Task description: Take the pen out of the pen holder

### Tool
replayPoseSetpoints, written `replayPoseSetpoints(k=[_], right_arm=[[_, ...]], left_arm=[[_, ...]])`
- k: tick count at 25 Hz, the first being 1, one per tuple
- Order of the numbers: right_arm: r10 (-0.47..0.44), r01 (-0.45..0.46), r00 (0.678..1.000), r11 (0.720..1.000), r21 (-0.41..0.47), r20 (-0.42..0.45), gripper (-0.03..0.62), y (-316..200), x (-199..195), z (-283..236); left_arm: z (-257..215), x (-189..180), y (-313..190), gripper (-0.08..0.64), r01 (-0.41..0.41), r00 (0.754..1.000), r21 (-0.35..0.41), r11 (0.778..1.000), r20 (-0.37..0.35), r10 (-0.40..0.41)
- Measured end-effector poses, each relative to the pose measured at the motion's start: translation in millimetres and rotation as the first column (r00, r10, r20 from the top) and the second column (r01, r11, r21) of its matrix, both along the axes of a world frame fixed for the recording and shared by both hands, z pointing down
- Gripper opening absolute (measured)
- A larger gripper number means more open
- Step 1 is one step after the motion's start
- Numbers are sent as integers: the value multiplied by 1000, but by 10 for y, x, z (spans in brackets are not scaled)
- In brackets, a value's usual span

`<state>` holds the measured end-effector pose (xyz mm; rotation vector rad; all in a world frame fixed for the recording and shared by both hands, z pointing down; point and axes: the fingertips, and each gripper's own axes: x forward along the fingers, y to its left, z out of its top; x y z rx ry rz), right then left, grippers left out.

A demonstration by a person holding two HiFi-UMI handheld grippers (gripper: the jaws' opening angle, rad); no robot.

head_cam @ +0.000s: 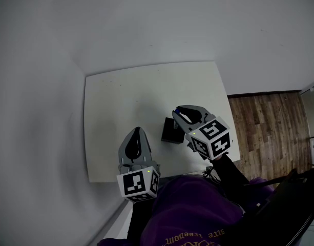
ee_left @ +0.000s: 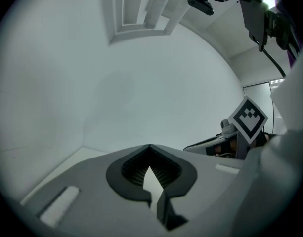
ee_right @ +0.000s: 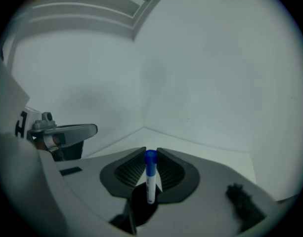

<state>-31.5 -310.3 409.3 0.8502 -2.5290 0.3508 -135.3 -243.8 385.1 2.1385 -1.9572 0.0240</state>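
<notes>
A pen with a white barrel and a blue cap stands upright between the jaws of my right gripper, which is shut on it. In the head view the pen's blue tip shows at the right gripper, just above and beyond the black pen holder on the white table. My left gripper hovers left of the holder over the table's front part. Its jaws are shut with nothing between them.
The table stands in a corner of pale walls; its front edge is near my body. Wooden floor lies to the right. The right gripper's marker cube shows in the left gripper view, and the left gripper in the right gripper view.
</notes>
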Motion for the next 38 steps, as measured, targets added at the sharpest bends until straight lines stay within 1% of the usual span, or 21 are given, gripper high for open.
replayPoseSetpoints(k=[9,16,21,30,38], right_arm=[[17,-19,998,999,28,58,75,-26,17,-211],[36,-39,993,999,30,110,75,-43,60,-339],[59,-67,988,996,58,144,75,-71,122,-480],[100,-120,977,988,97,190,75,-130,292,-667],[110,-135,970,985,104,215,75,-168,392,-787]], left_arm=[[-125,-4,-21,5,-4,1000,39,999,14,4],[-233,46,-21,4,-16,1000,62,998,14,15],[-323,83,-40,5,-20,1000,77,997,18,19],[-413,162,-41,5,-43,999,97,994,27,40],[-465,228,-42,5,-47,999,102,994,31,44]])
